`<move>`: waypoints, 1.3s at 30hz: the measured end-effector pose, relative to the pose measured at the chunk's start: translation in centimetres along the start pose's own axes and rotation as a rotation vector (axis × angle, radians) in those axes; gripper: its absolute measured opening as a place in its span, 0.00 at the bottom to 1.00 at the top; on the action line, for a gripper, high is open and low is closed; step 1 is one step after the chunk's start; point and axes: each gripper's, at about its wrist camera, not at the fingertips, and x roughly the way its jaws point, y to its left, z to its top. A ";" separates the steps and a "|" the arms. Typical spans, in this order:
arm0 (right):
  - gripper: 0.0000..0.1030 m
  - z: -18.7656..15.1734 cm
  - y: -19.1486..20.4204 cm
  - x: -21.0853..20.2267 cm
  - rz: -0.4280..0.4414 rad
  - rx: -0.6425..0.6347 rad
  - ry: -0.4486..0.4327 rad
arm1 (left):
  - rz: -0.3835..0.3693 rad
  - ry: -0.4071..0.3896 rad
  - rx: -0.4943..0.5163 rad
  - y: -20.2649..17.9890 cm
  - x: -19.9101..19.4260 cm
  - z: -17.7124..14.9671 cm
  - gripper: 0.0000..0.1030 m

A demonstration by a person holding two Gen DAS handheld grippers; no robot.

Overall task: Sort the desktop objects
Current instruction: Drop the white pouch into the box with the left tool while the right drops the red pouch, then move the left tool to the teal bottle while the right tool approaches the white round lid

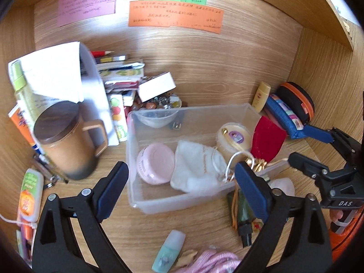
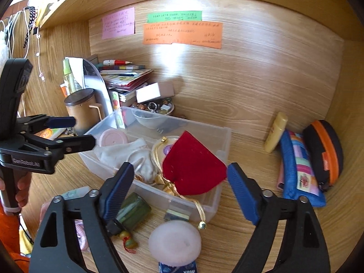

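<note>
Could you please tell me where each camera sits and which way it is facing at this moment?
Left wrist: on the left gripper, open, facing the clear bin and mug; the right gripper shows at right.
Right wrist: on the right gripper, open, above the red pouch; the left gripper and hand show at left.
Shared: bin, pouch, wall notes.

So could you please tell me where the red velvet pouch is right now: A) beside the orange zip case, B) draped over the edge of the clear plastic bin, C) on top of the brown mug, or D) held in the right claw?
B: the red velvet pouch lies over the clear plastic bin's edge, with both claws open and holding nothing.
</note>
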 end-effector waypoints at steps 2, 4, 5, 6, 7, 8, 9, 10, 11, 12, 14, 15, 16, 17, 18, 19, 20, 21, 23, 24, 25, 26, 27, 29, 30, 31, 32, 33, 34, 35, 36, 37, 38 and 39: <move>0.82 -0.4 0.0 -0.2 -0.009 0.002 0.003 | 0.012 0.011 -0.005 0.2 -0.2 -0.5 0.93; 0.82 -0.9 -0.2 -0.5 -0.015 0.013 0.012 | 0.021 0.025 -0.017 0.5 -0.4 -1.2 0.93; 0.82 -1.2 -0.3 -0.5 -0.015 0.016 0.017 | 0.023 0.033 -0.022 0.6 -0.4 -1.5 0.93; 0.82 -1.5 -0.4 -0.7 -0.013 0.023 0.023 | 0.024 0.040 -0.026 0.7 -0.5 -1.8 0.93; 0.82 -1.7 -0.6 -0.8 -0.011 0.030 0.028 | 0.029 0.045 -0.030 0.8 -0.6 -2.2 0.93; 0.82 -1.9 -0.7 -0.9 -0.011 0.035 0.031 | 0.035 0.050 -0.032 0.9 -0.7 -2.5 0.93; 0.82 -2.1 -0.8 -1.0 -0.012 0.041 0.035 | 0.042 0.054 -0.034 1.1 -0.9 -2.8 0.93; 0.83 -2.4 -1.1 -1.2 -0.016 0.050 0.038 | 0.046 0.056 -0.035 1.1 -1.0 -3.0 0.93; 0.83 -2.6 -1.2 -1.4 -0.020 0.057 0.038 | 0.053 0.058 -0.036 1.2 -1.2 -3.3 0.93; 0.83 -2.8 -1.3 -1.6 -0.024 0.065 0.038 | 0.058 0.058 -0.037 1.3 -1.4 -3.6 0.93; 0.83 -3.2 -1.8 -2.0 -0.022 0.083 0.040 | 0.067 0.056 -0.040 1.3 -1.8 -4.1 0.93; 0.84 -3.5 -1.9 -2.1 -0.023 0.090 0.042 | 0.069 0.056 -0.042 1.4 -1.9 -4.3 0.93; 0.84 -3.8 -2.1 -2.2 -0.025 0.097 0.047 | 0.071 0.056 -0.043 1.4 -2.1 -4.5 0.93; 0.84 -4.0 -2.2 -2.3 -0.027 0.099 0.050 | 0.072 0.057 -0.042 1.4 -2.3 -4.8 0.93; 0.84 -4.3 -2.2 -2.3 -0.030 0.101 0.054 | 0.075 0.059 -0.041 1.4 -2.4 -5.1 0.93; 0.84 -4.6 -2.3 -2.4 -0.034 0.103 0.059 | 0.079 0.063 -0.039 1.4 -2.3 -5.3 0.93; 0.84 -4.9 -2.4 -2.4 -0.037 0.106 0.066 | 0.084 0.069 -0.037 1.4 -2.3 -5.6 0.93; 0.84 -5.2 -2.4 -2.3 -0.039 0.109 0.073 | 0.089 0.075 -0.035 1.4 -2.1 -5.8 0.93; 0.84 -5.9 -2.6 -2.1 -0.040 0.117 0.090 | 0.091 0.095 -0.035 1.5 -1.7 -6.4 0.93; 0.84 -6.2 -2.6 -2.1 -0.040 0.121 0.096 | 0.090 0.108 -0.039 1.6 -1.4 -6.7 0.93; 0.84 -6.4 -2.7 -2.0 -0.039 0.125 0.105 | 0.090 0.118 -0.041 1.7 -1.2 -6.9 0.93; 0.84 -6.7 -2.7 -1.9 -0.038 0.132 0.115 | 0.088 0.132 -0.041 1.8 -0.8 -7.2 0.93; 0.84 -7.0 -2.8 -1.7 -0.034 0.138 0.124 | 0.087 0.145 -0.042 1.9 -0.4 -7.5 0.93; 0.84 -7.5 -2.8 -1.5 -0.025 0.150 0.140 | 0.087 0.174 -0.047 2.1 0.3 -8.1 0.93; 0.84 -7.7 -2.8 -1.4 -0.021 0.154 0.147 | 0.085 0.188 -0.048 2.3 0.7 -8.3 0.93; 0.84 -7.9 -2.8 -1.3 -0.016 0.159 0.155 | 0.085 0.201 -0.049 2.4 1.0 -8.6 0.93; 0.84 -8.1 -2.8 -1.1 -0.013 0.162 0.161 | 0.089 0.211 -0.048 2.5 1.3 -8.7 0.93; 0.84 -8.3 -2.7 -1.0 -0.010 0.164 0.169 | 0.098 0.218 -0.048 2.6 1.5 -8.9 0.93; 0.84 -8.4 -2.6 -0.9 -0.010 0.165 0.173 | 0.101 0.221 -0.047 2.6 1.7 -9.0 0.94; 0.84 -8.6 -2.6 -0.8 -0.012 0.167 0.177 | 0.101 0.222 -0.048 2.8 1.8 -9.1 0.94; 0.84 -8.6 -2.6 -0.7 -0.012 0.169 0.180 | 0.105 0.228 -0.048 2.9 2.0 -9.1 0.94; 0.84 -8.7 -2.5 -0.6 -0.010 0.172 0.183 | 0.112 0.231 -0.048 3.0 2.1 -9.1 0.94; 0.84 -8.8 -2.5 -0.5 -0.008 0.177 0.186 | 0.122 0.236 -0.046 3.2 2.4 -9.1 0.94; 0.84 -8.8 -2.5 -0.4 -0.006 0.180 0.189 | 0.129 0.244 -0.044 3.3 2.6 -9.2 0.94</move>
